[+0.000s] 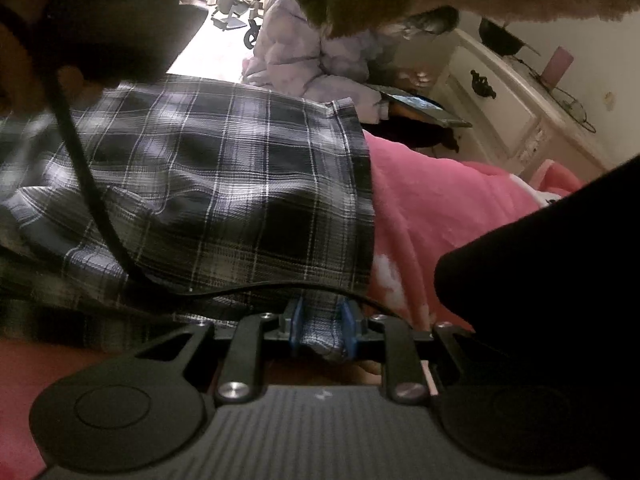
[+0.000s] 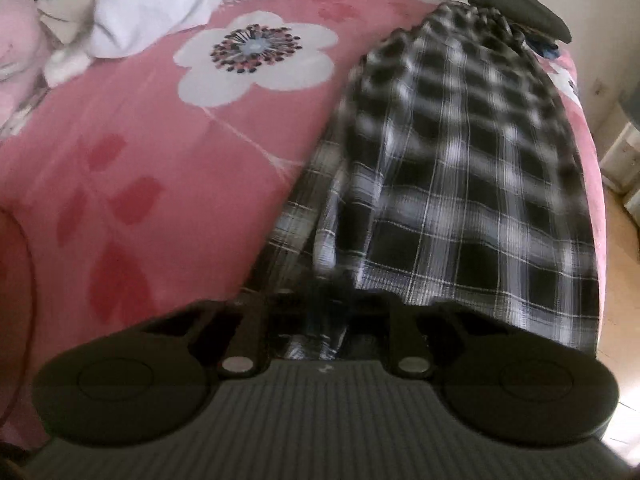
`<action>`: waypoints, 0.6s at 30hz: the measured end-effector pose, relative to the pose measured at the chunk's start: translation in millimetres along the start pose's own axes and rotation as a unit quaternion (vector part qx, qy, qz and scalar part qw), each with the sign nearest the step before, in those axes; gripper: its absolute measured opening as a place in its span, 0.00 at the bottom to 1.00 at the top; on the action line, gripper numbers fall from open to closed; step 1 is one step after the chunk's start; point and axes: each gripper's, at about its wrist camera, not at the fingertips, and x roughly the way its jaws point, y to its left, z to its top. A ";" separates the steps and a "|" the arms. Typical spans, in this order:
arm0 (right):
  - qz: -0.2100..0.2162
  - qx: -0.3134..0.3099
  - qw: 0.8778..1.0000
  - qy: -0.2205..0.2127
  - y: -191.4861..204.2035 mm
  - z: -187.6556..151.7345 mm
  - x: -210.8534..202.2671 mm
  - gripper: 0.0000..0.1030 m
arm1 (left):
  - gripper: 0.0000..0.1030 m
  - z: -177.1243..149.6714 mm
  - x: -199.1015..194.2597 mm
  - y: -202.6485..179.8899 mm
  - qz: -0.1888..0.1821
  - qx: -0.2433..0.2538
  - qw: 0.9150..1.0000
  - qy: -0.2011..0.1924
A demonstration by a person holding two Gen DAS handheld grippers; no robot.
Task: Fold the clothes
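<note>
The black-and-white plaid woven garment point(image 2: 460, 168) lies stretched lengthwise along one side of a pink fleece bed cover printed with large white flowers point(image 2: 132, 160), close to the bed's edge.

Left gripper point(image 1: 320, 328): its two blue-padded fingers point(image 1: 297, 320) are closed on a bunched fold of the plaid cloth, which fills the gap between them. From that grip the fabric spreads away across the bed, creased and partly doubled over itself, with a hemmed edge running alongside the exposed pink cover. A black cable point(image 1: 84, 168) hangs over the cloth and crosses just ahead of the fingers.

Right gripper point(image 2: 326, 320): plaid cloth runs into the space between its fingers, which appear closed on the material. That view is motion-blurred and dark at the fingertips, so the contact is not sharply resolved. In the right wrist view the garment extends from this gripper to the far end of the bed, where the left gripper shows as a dark form point(image 2: 516, 8) at the cloth's far end.

Surroundings: a heap of white and grey clothes point(image 2: 132, 4) sits at the far corner of the bed, well apart from the plaid garment. A cream cabinet with dark handles point(image 1: 496, 96) stands beside the bed, and a pale lilac padded jacket point(image 1: 304, 52) lies beyond it.
</note>
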 end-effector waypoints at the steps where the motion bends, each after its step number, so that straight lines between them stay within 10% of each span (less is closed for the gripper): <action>1: 0.009 0.014 1.000 -0.012 -1.8 0.6 -1.3 0.02 | 0.21 -0.4 -0.1 0.6 -0.002 -0.003 1.000 -0.002; 18: 0.055 0.120 0.984 -0.119 -25.3 1.4 -9.2 0.06 | 0.21 -0.1 5.3 -1.9 -0.016 -0.001 1.000 -0.014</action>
